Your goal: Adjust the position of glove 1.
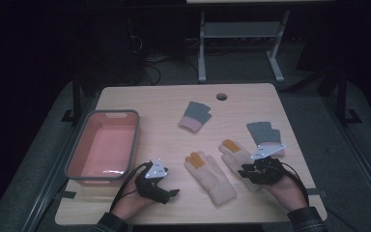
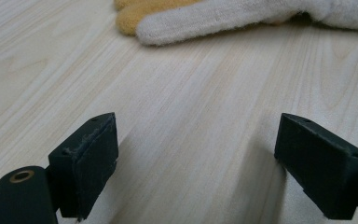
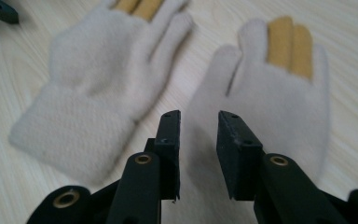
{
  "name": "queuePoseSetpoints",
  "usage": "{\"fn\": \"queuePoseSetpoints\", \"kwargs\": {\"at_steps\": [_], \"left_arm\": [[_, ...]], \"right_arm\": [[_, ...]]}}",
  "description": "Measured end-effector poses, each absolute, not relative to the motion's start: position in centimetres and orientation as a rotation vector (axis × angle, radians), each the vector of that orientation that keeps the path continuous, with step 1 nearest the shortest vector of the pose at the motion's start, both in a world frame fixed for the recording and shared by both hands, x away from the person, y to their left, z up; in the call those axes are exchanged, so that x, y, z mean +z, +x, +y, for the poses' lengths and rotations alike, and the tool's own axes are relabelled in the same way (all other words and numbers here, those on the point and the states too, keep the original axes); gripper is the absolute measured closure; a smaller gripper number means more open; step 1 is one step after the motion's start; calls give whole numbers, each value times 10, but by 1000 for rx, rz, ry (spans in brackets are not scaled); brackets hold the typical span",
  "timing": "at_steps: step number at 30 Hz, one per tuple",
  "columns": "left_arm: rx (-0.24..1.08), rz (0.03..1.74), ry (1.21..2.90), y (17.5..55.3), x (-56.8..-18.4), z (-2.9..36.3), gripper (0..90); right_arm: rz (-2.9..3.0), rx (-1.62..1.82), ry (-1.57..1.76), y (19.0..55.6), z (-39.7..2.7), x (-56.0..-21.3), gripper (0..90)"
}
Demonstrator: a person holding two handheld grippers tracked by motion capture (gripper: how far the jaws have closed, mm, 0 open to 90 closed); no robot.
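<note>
1. Four gloves are lying on the table (image 1: 125,205) — a cream pair with orange fingers near the person, a grey pair with pink cuffs farther off — and the pink bin (image 1: 75,154) at the left is sitting empty, so the sorting looks barely begun.
2. The right gripper (image 3: 198,122) is hovering over the cuff end of the right cream glove (image 3: 265,102), its jaws standing a narrow gap apart with nothing between them; the pads are not pressing on the fabric.
3. The left gripper (image 2: 196,140) is resting low over bare table, jaws spread wide and empty, with the left cream glove (image 2: 242,16) lying just ahead of it.
4. In the high view the two cream gloves are lying side by side, fingers pointing away from the person; one grey glove (image 1: 195,116) is sitting mid-table and the other grey glove (image 1: 265,135) is lying beside the right hand (image 1: 282,188), possibly touching the cream one, though the dim light is making that hard to tell.
5. The cream gloves are looking soft and fuzzy, a thick knit with ribbed cuffs; the table is showing pale, smooth wood grain; the bin is a rounded rectangular plastic tub with a grey rim.
</note>
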State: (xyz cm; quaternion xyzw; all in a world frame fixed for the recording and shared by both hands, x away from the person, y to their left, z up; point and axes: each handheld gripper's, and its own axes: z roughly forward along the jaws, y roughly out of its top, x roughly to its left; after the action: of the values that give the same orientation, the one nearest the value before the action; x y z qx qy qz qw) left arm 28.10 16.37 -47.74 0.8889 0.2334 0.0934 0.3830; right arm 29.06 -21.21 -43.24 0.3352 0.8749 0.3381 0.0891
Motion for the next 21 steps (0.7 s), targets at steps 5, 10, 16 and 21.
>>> {"fn": "queuePoseSetpoints", "kwargs": {"at_steps": [5,10,16,21], "left_arm": [[238,589,2272,281,-477,164,126],[239,588,2272,281,-477,164,127],[241,587,2272,281,-477,164,127],[239,591,2266,281,-477,163,127]], "right_arm": [[2601,953,952,298,-193,-436,669],[2625,831,918,301,-180,-450,633],[2604,783,918,300,-178,-457,752],[2543,783,880,294,-183,-447,687]]}}
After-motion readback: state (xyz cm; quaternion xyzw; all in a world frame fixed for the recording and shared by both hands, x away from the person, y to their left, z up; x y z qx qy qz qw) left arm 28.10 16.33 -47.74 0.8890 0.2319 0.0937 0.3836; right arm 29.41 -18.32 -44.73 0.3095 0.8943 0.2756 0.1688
